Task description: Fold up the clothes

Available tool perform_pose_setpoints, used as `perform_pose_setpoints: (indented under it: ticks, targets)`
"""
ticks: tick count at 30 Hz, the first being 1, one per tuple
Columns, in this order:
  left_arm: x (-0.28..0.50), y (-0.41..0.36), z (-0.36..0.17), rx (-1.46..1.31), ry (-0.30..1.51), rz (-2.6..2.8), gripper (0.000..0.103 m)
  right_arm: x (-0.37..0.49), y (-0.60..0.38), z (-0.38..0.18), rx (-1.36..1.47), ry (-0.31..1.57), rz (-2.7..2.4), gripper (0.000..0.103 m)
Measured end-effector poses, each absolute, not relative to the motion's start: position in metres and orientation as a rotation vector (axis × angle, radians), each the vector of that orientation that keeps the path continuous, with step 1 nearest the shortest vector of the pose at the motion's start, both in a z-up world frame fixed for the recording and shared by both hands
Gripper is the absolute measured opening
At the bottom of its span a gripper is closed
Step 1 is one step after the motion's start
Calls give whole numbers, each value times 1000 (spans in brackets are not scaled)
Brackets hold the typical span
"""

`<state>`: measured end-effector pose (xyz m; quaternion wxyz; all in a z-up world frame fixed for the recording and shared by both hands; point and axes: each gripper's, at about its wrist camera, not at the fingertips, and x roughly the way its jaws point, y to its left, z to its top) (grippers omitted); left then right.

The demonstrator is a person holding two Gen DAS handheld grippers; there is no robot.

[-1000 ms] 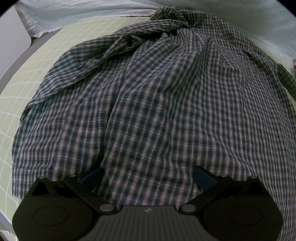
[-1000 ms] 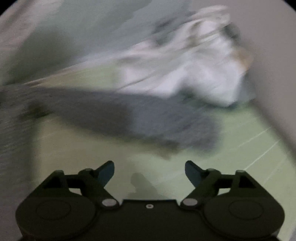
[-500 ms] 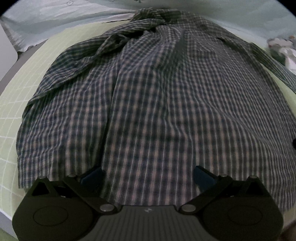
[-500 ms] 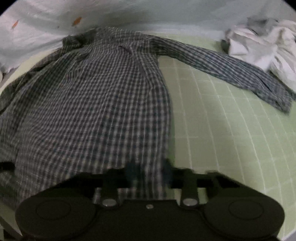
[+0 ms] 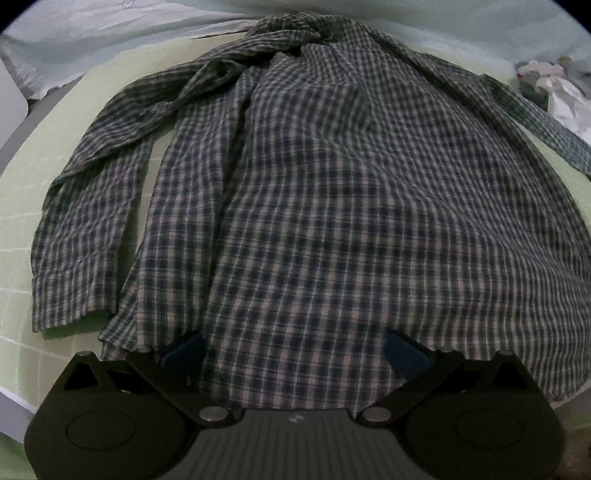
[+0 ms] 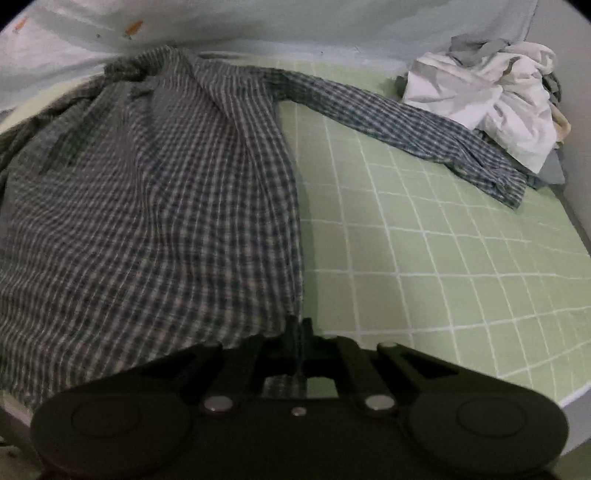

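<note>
A dark checked shirt (image 5: 314, 221) lies spread on the green grid mat (image 6: 443, 258), collar at the far end. Its left sleeve (image 5: 85, 221) is bunched along the body. The right sleeve (image 6: 406, 122) stretches out towards the far right. My left gripper (image 5: 295, 347) is open at the near hem, with the fabric lying between its blue pads (image 5: 404, 350). In the right wrist view the shirt (image 6: 166, 203) fills the left half. My right gripper (image 6: 300, 328) is shut on the hem at the shirt's near right corner.
A crumpled pile of white and grey clothes (image 6: 491, 92) sits at the far right, touching the end of the sleeve. A pale sheet (image 6: 258, 26) runs along the back. A white object (image 5: 9, 99) stands at the left edge. The mat's near edge lies close under both grippers.
My right gripper swung from the sleeve and clothes pile to the shirt's near right corner and shut on the hem. The shirt has been drawn flatter towards me, and its left sleeve now shows apart.
</note>
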<state>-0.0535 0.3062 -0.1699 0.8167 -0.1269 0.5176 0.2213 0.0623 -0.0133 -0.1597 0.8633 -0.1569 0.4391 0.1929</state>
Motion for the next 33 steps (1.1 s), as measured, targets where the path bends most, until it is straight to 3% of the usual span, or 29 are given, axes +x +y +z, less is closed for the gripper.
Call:
perform_pose_setpoints:
  ticks: [2, 4, 6, 10, 19, 28, 31, 33]
  targets:
    - [-58, 307, -164, -253, 1114, 497, 103, 66, -17, -159, -326, 932, 407, 6]
    - [-67, 311, -155, -255, 1111, 542, 103, 70, -21, -158, -324, 944, 409, 16]
    - [-78, 318, -145, -266, 1102, 597, 103, 75, -20, -155, -314, 945, 398, 37]
    - [-98, 342, -134, -305, 1103, 732, 103, 78, -16, -144, -287, 906, 406, 45]
    - [-128, 406, -143, -354, 1076, 802, 103, 58, 47, -145, -293, 866, 524, 82]
    - [-115, 491, -157, -275, 1055, 516, 101, -8, 142, -177, -216, 883, 380, 86]
    - [-103, 507, -163, -213, 1067, 425, 86, -33, 172, -180, -203, 875, 332, 97]
    - [-101, 511, -168, -186, 1082, 378, 81, -41, 186, -179, -210, 889, 312, 97]
